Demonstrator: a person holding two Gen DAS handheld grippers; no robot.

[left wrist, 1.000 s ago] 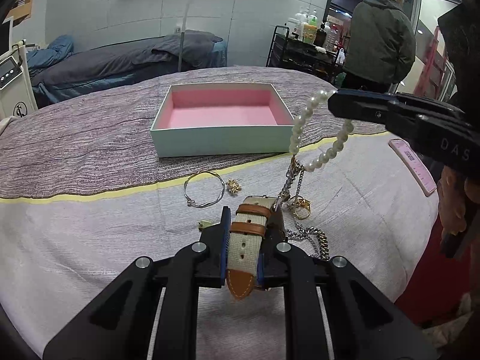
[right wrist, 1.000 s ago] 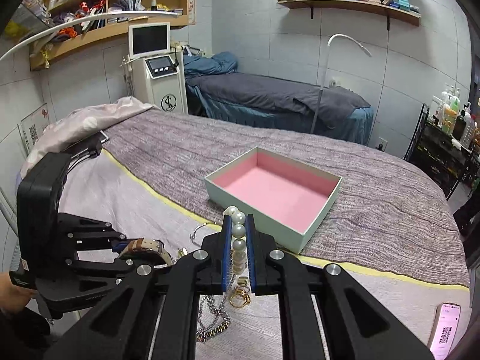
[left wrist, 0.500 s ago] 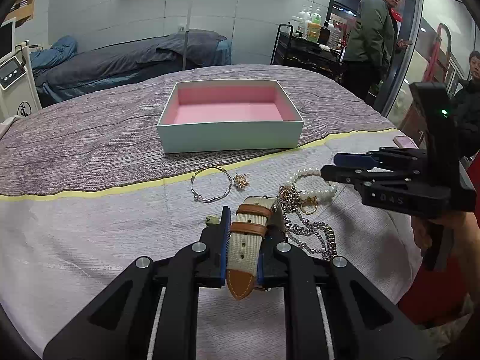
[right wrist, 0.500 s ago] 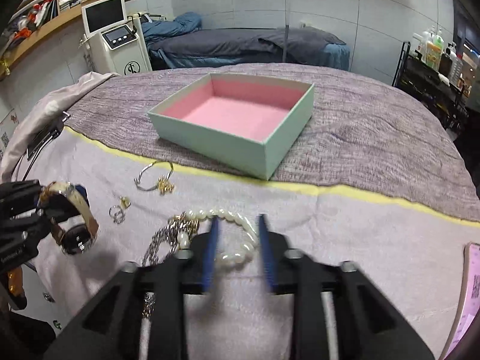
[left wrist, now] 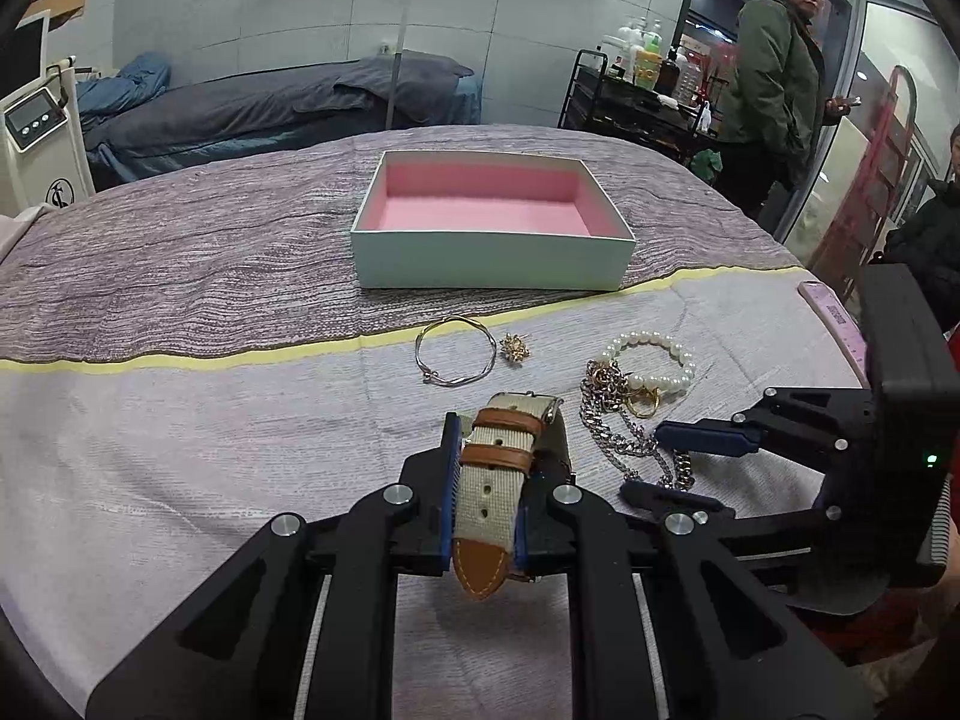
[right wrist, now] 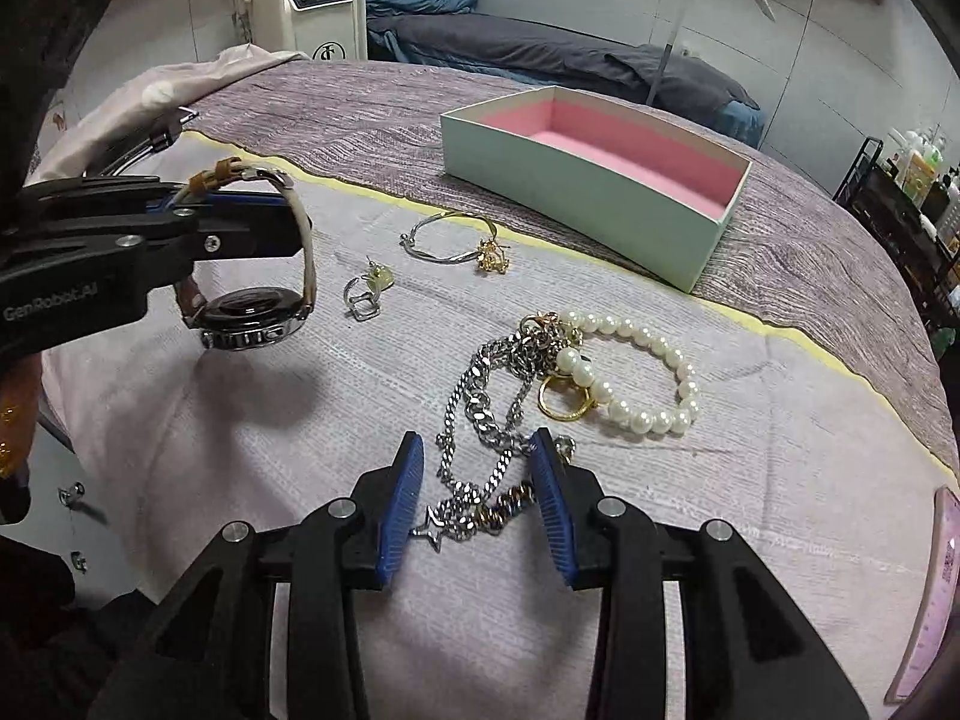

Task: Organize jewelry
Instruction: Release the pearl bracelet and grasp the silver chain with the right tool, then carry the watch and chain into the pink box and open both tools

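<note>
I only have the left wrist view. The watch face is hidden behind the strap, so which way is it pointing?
Observer: The watch hangs with its face downward, lifted off the cloth.
Operator: Anything small lying near it that I'm missing?
Observer: A silver ring lies on the cloth just past the watch.
Operator: And the right tool?
Observer: The right tool is open, its pads either side of the silver chain; a star charm sits between them.

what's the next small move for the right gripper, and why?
Probably close the right gripper on the silver chain. Its fingers stand open on either side of the chain, low over the cloth, holding nothing. The left gripper holds the watch, and the pink-lined box is empty.
</note>
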